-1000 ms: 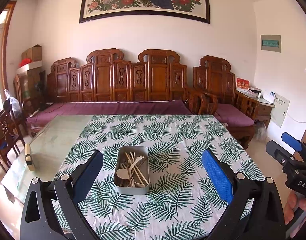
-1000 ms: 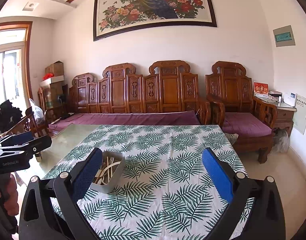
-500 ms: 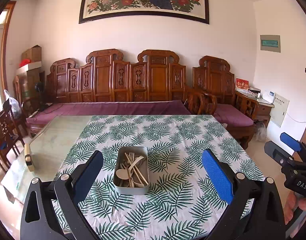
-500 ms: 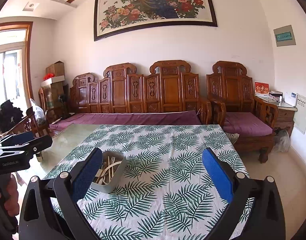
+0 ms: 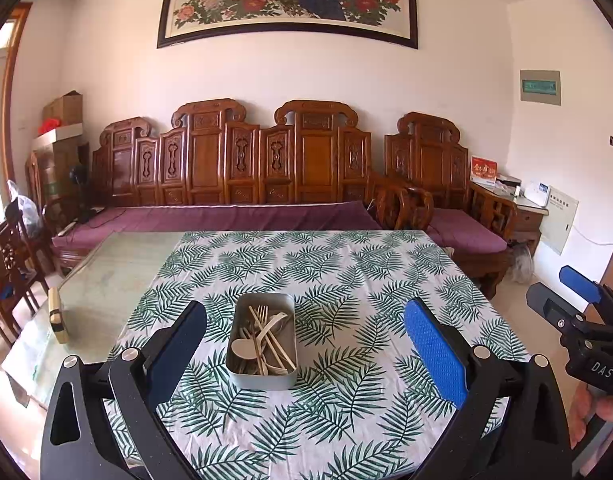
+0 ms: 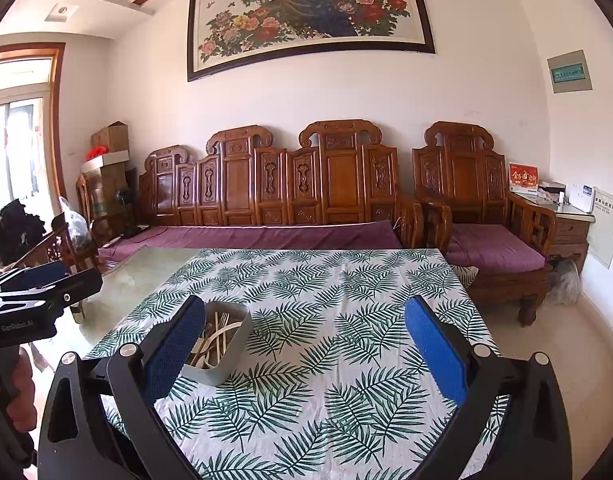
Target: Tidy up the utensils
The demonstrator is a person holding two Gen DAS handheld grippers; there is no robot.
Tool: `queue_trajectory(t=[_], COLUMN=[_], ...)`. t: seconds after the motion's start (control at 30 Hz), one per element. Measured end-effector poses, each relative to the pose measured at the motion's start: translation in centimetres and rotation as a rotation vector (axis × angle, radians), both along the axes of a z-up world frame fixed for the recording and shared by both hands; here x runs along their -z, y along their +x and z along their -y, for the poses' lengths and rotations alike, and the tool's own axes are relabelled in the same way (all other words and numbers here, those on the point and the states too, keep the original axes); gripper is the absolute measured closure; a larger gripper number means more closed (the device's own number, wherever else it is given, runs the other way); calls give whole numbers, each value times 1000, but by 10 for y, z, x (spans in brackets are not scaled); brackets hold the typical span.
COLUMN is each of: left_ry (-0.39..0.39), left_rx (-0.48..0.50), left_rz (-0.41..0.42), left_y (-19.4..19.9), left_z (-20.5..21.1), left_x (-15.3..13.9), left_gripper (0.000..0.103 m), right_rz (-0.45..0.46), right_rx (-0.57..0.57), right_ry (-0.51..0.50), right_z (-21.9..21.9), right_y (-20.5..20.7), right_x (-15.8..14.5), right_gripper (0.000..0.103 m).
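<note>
A grey metal tin [image 5: 262, 376] stands on the leaf-print tablecloth [image 5: 346, 280], holding several pale wooden utensils [image 5: 262, 340]: a fork, a spoon and sticks. My left gripper [image 5: 304, 354] is open above the near table edge, and the tin lies between its fingers, a little farther out. My right gripper [image 6: 304, 354] is also open, with nothing between its blue pads [image 6: 434, 356]. The tin [image 6: 226, 348] sits at its left finger, partly hidden behind it. Each gripper shows at the edge of the other's view: the right gripper [image 5: 578, 304] and the left gripper [image 6: 38, 284], both held by a hand.
The bare glass tabletop [image 5: 106, 280] extends left of the cloth, with a small wooden block [image 5: 57, 316] near its edge. A carved wooden sofa [image 5: 246, 168] with purple cushions runs behind the table, an armchair [image 6: 486, 220] at right, and wooden chairs [image 5: 6, 272] at left.
Both views have shifted only slightly; the tin and the open grippers keep the same places.
</note>
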State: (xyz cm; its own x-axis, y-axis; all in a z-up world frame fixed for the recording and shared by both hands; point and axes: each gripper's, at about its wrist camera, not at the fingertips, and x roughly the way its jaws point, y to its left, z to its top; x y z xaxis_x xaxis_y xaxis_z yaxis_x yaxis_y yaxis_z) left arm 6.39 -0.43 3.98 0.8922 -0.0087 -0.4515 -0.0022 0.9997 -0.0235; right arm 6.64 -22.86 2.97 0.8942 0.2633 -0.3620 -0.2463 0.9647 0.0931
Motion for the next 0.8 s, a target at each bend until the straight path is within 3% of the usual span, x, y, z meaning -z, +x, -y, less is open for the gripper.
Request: queue_trajectory(t=[0.8], left_ry=[1], left_rx=[18], left_rz=[12], left_y=[-5], left_z=[0], left_x=[-3], left_gripper=[8], right_rz=[6], right_rx=[1], right_ry=[-2], right_z=[2], right_y=[2], right_x=[-2], right_gripper=[3])
